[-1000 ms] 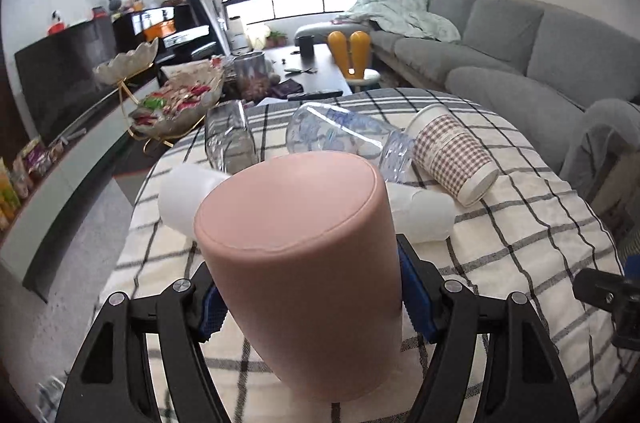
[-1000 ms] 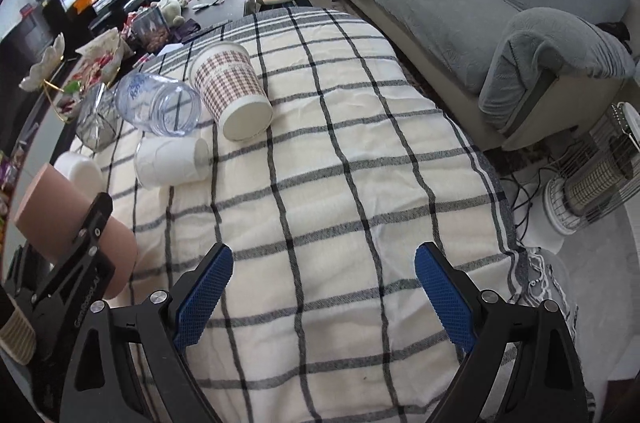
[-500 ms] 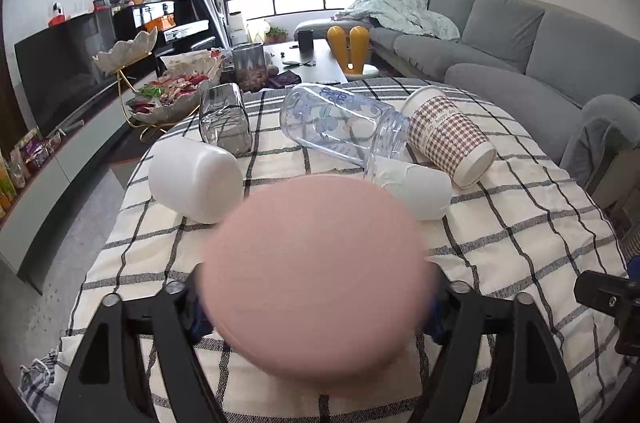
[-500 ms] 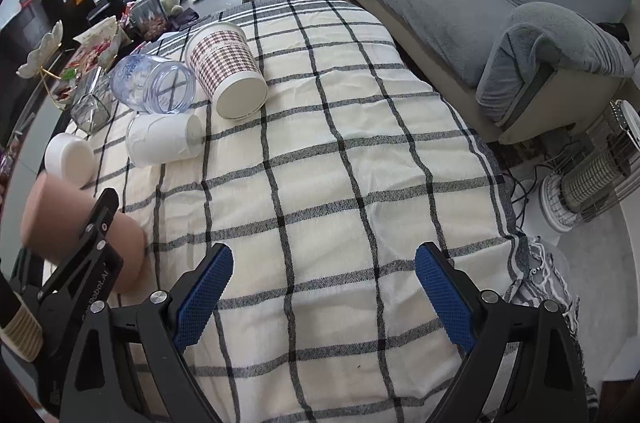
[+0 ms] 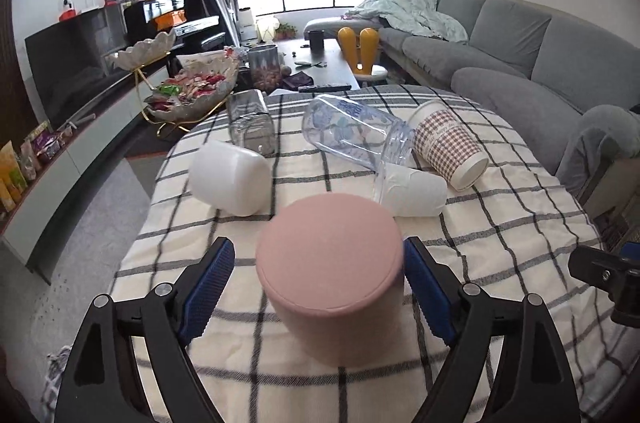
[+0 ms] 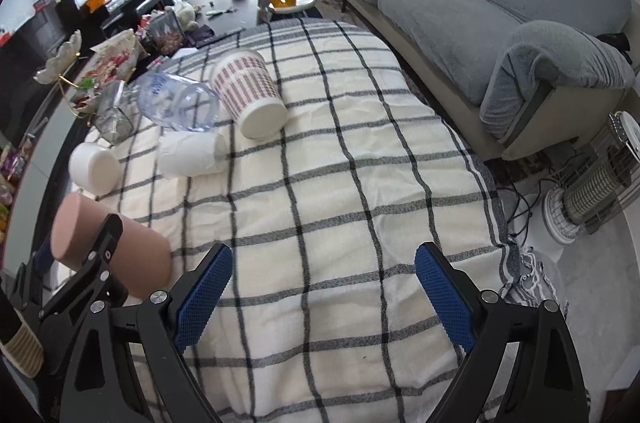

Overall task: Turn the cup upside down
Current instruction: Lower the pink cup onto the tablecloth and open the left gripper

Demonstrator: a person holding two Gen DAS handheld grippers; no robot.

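A pink cup (image 5: 330, 271) stands upside down on the checked tablecloth (image 5: 500, 223), its flat base up, between the fingers of my left gripper (image 5: 318, 287). The jaws are spread; the left blue pad (image 5: 206, 285) stands clear of the cup and the right pad is at its edge. In the right wrist view the pink cup (image 6: 132, 247) appears at the left behind the left gripper's finger. My right gripper (image 6: 320, 295) is open and empty over bare cloth near the front.
Lying on the cloth behind the cup: a white cup (image 5: 230, 177), a small white cup (image 5: 416, 193), a clear plastic bottle (image 5: 356, 135), a checked paper cup (image 5: 448, 145) and a glass jar (image 5: 250, 123). Grey sofa (image 6: 500, 3) right; heater (image 6: 592, 191) on the floor.
The left gripper turned the pink cup base-up and lowered it onto the cloth, then its jaws opened off the cup. The right gripper stayed open and nearly still.
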